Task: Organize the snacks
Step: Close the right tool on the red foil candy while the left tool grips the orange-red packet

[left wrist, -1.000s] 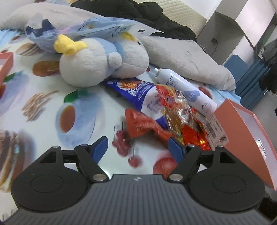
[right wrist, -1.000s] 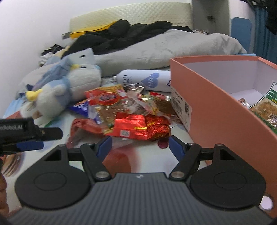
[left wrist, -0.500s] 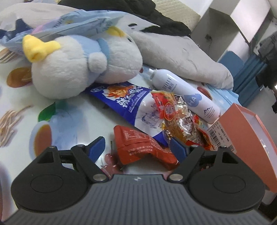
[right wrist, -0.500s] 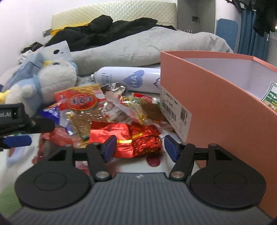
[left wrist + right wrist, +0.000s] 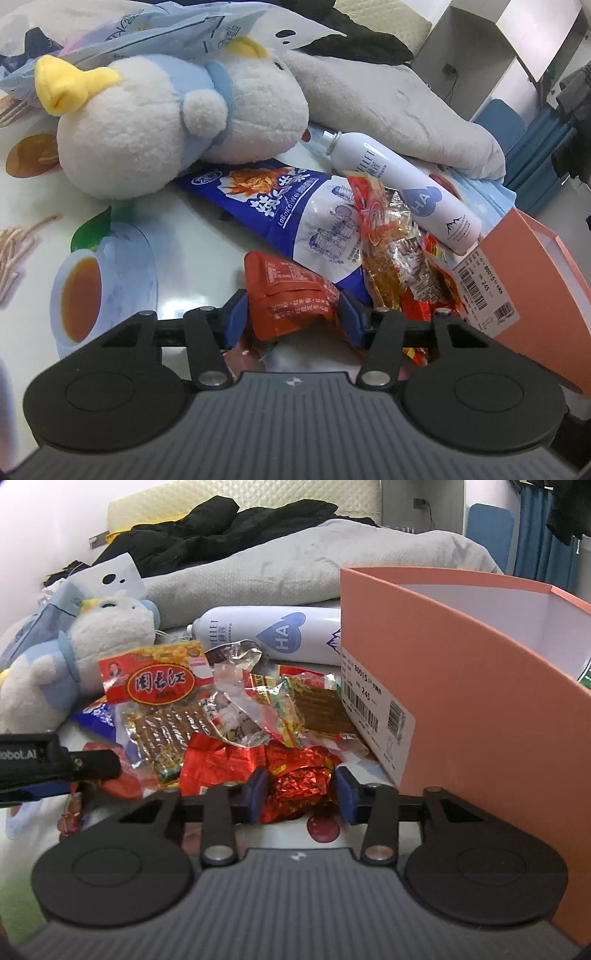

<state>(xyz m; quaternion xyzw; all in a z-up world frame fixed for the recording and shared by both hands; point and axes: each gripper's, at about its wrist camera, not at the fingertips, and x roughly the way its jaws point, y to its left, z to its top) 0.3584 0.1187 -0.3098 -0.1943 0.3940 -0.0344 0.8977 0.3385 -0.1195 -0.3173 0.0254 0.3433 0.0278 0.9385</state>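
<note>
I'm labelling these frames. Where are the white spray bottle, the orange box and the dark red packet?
white spray bottle [image 5: 417,192]: left wrist view, mid-body.
orange box [image 5: 461,709]: right wrist view, outer side wall.
dark red packet [image 5: 291,295]: left wrist view, printed face.

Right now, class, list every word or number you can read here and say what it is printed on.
"HA": white spray bottle.
"ELLET": same bottle, first letter hidden.
"LaBaixiaWei", roughly: blue snack bag.
"80015" and "245": label on the orange box.
"obot.AI": left gripper, cut off.
Red packet: print too small.
</note>
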